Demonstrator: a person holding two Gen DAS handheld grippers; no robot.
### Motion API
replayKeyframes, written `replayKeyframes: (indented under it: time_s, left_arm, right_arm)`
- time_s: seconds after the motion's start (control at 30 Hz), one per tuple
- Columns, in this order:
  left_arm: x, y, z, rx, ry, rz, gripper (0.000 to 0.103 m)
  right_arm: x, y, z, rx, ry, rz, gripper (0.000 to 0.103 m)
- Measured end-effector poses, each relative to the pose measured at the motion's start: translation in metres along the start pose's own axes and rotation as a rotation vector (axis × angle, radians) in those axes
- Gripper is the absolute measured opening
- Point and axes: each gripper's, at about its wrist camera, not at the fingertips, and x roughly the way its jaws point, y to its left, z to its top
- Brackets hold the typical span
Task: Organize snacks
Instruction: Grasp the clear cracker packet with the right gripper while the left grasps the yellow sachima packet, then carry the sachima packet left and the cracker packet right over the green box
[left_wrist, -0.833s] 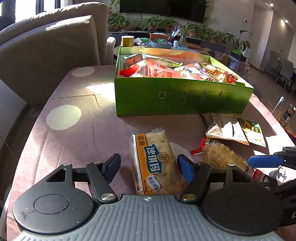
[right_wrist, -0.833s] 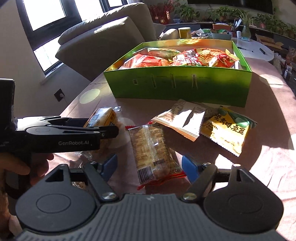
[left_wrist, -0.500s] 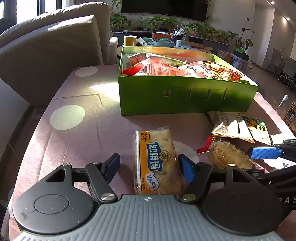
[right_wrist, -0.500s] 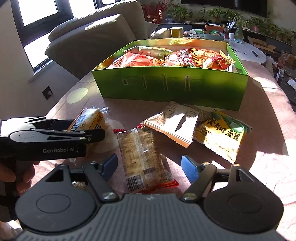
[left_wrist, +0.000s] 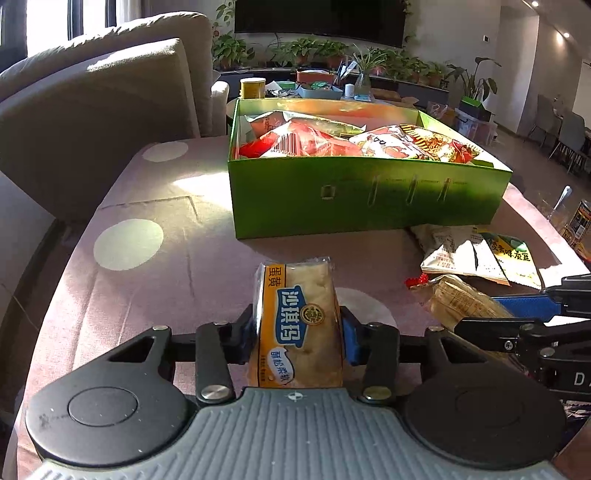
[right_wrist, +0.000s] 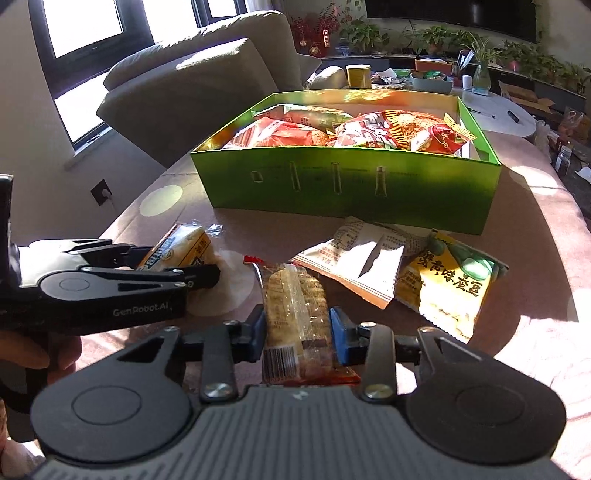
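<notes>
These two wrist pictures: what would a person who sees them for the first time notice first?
Most striking is the bright green box at the far side of the table, full of red and orange snack bags. Close to the cameras, the left hand-held gripper is shut on a yellow cake packet, and the right hand-held gripper clamps a clear-wrapped biscuit pack. Two flat packets lie loose before the box.

A home living room, lit by sun from large windows. A beige sofa stands beside a cloth-covered table, with a dark wall television above a long row of potted houseplants.
</notes>
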Motion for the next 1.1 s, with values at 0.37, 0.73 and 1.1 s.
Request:
replayKeyframes:
  time_s: [0.37, 0.73, 1.1]
  left_arm:
    - [-0.032, -0.005, 0.003, 0.012, -0.081, 0.009, 0.041]
    - [-0.053, -0.016, 0.015, 0.032, -0.137, -0.033, 0.041]
    - [-0.049, -0.036, 0.05, 0.071, -0.174, -0.085, 0.041]
  right_arm:
    - [-0.025, 0.007, 0.006, 0.013, -0.061, 0.043, 0.064]
    - [-0.046, 0.004, 0.023, 0.023, -0.16, 0.029, 0.064]
    - [-0.05, -0.019, 0.051, 0.053, -0.235, 0.017, 0.064]
